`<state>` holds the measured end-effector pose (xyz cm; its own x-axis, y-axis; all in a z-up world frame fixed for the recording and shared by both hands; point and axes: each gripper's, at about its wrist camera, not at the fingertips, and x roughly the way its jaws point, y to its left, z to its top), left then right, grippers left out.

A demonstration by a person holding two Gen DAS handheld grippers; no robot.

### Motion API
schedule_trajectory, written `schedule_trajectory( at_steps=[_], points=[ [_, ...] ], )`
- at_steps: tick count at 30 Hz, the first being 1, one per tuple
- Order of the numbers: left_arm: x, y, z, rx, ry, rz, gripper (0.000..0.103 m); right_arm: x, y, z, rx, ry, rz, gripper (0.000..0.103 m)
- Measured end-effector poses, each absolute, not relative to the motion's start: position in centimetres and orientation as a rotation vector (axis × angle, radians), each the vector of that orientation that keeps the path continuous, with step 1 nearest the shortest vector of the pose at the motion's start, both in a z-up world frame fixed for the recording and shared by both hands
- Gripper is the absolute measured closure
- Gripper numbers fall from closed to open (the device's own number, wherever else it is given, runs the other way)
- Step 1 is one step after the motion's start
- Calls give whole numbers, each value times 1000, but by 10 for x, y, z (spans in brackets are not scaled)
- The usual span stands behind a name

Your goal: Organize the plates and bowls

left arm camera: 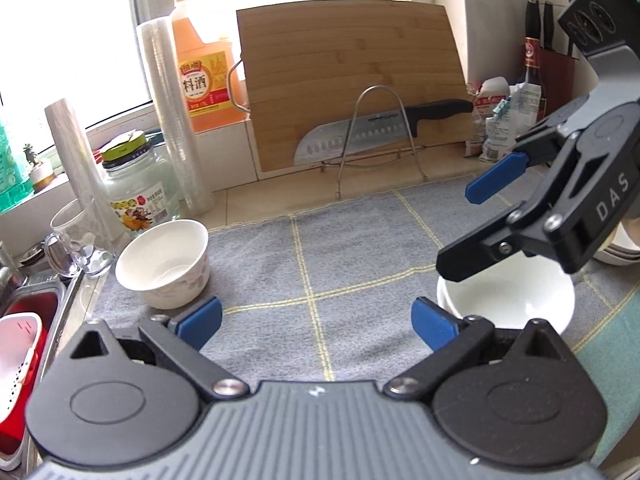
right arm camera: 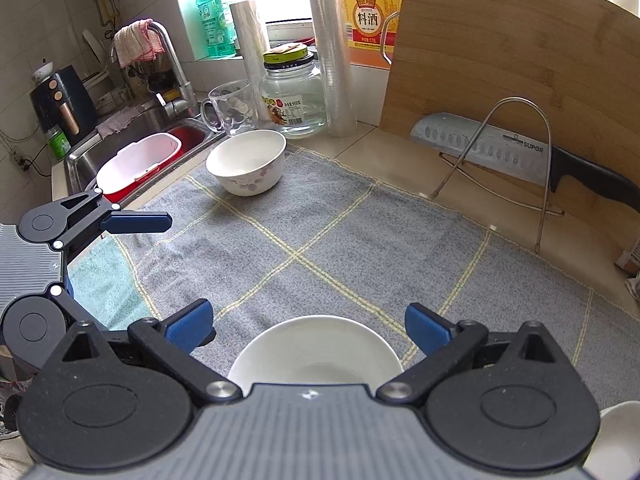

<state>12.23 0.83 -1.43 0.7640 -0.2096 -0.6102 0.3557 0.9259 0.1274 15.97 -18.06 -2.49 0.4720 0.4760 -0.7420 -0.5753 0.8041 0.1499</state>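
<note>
A white bowl with a flower pattern (left arm camera: 164, 264) stands upright at the far left of the grey checked cloth (left arm camera: 320, 248), ahead and left of my left gripper (left arm camera: 316, 324). That gripper is open wide with only cloth between its blue pads. A plain white bowl (left arm camera: 508, 300) sits at the right, under my right gripper (left arm camera: 460, 232). In the right wrist view the plain bowl (right arm camera: 316, 348) lies low between the spread fingers of the right gripper (right arm camera: 308, 328), which is open and not pressing on it. The flowered bowl (right arm camera: 248, 164) stands far ahead. One blue pad (right arm camera: 136, 222) of the left gripper shows at the left.
A cutting board (left arm camera: 352, 80) leans on the back wall behind a wire rack holding a knife (left arm camera: 360, 136). A jar (left arm camera: 136, 188), glass mug (left arm camera: 76, 240), cup stack (left arm camera: 176, 120) and bottle (left arm camera: 202, 60) crowd the back left. The sink (right arm camera: 132, 160) holds a red basin. More white dishes (right arm camera: 612, 440) sit at the right.
</note>
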Motion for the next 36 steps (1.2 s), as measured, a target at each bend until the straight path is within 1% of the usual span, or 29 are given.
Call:
schedule_trajectory(
  at_steps=[8,15,24,36],
  points=[
    [168,67,-29,242,604,-247,2,184,-122,-16,-143,853,618,0],
    [205,97,-43,232,620,-262,2,212,-71,-19,-146,861,586,0],
    [228,119,-59,206,655,-270,2,250,-26,-32,-175,911,600,0],
    [253,122,-75,198,675,-252,2,305,3,-44,-176,948,641,0]
  ],
)
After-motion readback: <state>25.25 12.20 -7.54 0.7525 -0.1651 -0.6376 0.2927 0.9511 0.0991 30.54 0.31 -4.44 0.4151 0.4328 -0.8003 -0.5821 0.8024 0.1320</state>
